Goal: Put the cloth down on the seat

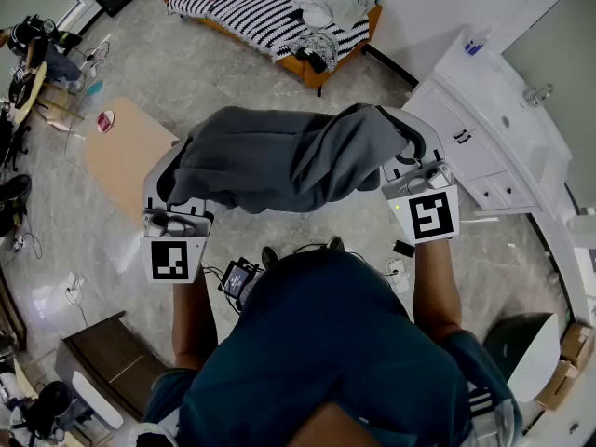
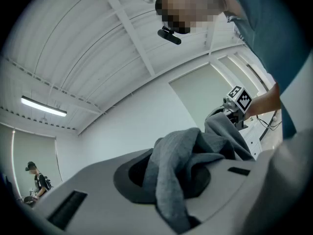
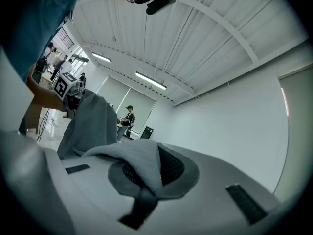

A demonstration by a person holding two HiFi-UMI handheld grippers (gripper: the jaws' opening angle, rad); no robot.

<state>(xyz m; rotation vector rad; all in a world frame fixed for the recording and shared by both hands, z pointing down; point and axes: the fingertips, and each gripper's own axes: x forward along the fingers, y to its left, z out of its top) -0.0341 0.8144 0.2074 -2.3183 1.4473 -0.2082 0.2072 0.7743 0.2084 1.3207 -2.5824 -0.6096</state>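
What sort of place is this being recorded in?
Probably a mock home set inside a large lab hall: an orange sofa, a white sink cabinet, and a high beamed ceiling with strip lights.

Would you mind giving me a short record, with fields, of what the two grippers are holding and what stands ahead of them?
cloth: grey, slung in the air between both grippers, bunched in folds
left gripper: shut on the cloth's left end
right gripper: shut on the cloth's right end
sofa: orange, ahead of the person, draped with a striped blanket
cloth on sofa: no, held well short of it
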